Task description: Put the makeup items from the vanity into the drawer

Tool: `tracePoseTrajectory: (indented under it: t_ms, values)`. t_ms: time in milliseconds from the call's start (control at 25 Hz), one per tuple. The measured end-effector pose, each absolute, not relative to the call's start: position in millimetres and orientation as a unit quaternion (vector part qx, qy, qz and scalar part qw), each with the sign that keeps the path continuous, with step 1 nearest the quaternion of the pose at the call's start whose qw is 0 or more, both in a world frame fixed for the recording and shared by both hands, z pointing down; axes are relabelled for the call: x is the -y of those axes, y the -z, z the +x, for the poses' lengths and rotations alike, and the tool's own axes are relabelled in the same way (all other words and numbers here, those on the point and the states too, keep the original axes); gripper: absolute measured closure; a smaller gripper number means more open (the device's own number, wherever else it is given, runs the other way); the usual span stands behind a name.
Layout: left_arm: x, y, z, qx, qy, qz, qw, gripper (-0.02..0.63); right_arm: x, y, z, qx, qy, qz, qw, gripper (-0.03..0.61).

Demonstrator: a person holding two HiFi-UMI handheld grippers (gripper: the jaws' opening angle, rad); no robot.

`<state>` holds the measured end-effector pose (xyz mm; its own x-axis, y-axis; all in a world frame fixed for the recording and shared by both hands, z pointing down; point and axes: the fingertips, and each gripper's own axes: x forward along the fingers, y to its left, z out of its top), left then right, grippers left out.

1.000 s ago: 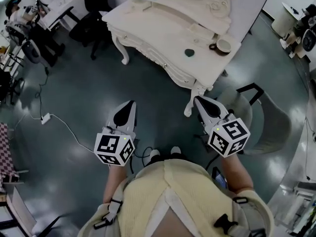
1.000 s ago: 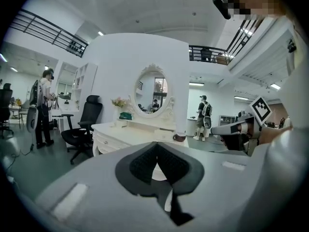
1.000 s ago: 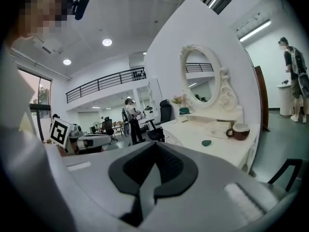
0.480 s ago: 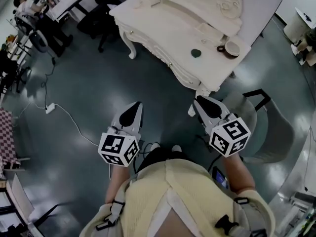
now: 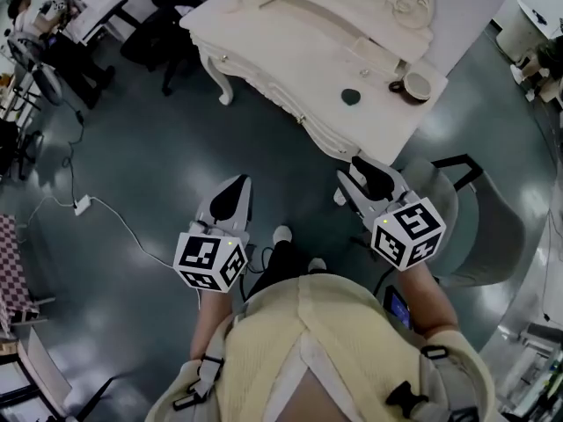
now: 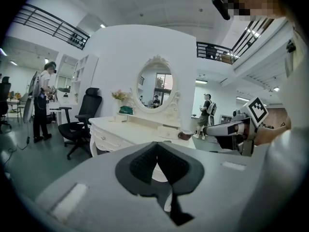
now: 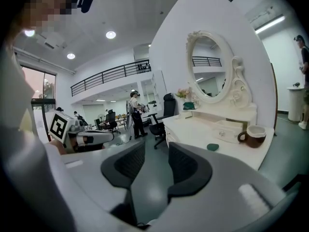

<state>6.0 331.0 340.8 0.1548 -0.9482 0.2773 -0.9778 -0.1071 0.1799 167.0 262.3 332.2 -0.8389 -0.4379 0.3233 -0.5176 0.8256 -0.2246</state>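
A white vanity [image 5: 290, 51] with an oval mirror [image 6: 157, 83] stands ahead of me. On its top lie a small dark green makeup item [image 5: 353, 97] [image 7: 212, 147] and a brown cup [image 5: 413, 84] [image 7: 253, 135], beside a small white drawer box [image 7: 229, 127]. My left gripper [image 5: 236, 185] [image 6: 156, 146] hangs over the floor short of the vanity, shut and empty. My right gripper [image 5: 359, 169] [image 7: 156, 151] is near the vanity's front corner, and its jaws are opening with nothing between them.
A grey chair [image 5: 479, 222] stands to my right beside the vanity. A black office chair [image 5: 163, 25] sits at the vanity's far left. A cable and power strip [image 5: 81, 207] lie on the floor to the left. People stand at desks in the background [image 6: 43, 103].
The right gripper's jaws have parted from shut to wide. Both grippers have edged slightly closer to the vanity, and a foot has stepped forward.
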Motion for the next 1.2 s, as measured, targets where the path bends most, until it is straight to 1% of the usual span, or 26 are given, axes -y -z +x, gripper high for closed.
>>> tracePoseTrajectory:
  t_ms: [360,640,840,1000,1200]
  values:
    - [-269,-347,-56,0.62,-0.053,0.766,0.159,0.612,-193,-340,127,0.917,-0.171,0.337,0.124,0.43]
    - [-239,-366,-72,0.574,-0.072,0.798,0.168,0.612,-166,-363,114,0.888,-0.213,0.387,0.126,0.431]
    - [-214,-385,-68,0.547,-0.071,0.813,0.19,0.613,-152,-381,119,0.869,-0.23,0.414,0.143,0.431]
    - [-191,-396,-59,0.53,-0.073,0.822,0.194,0.612,-131,-392,125,0.857,-0.236,0.433,0.147,0.433]
    - [-158,-395,-42,0.508,-0.048,0.836,0.203,0.612,-101,-410,135,0.845,-0.252,0.447,0.153,0.433]
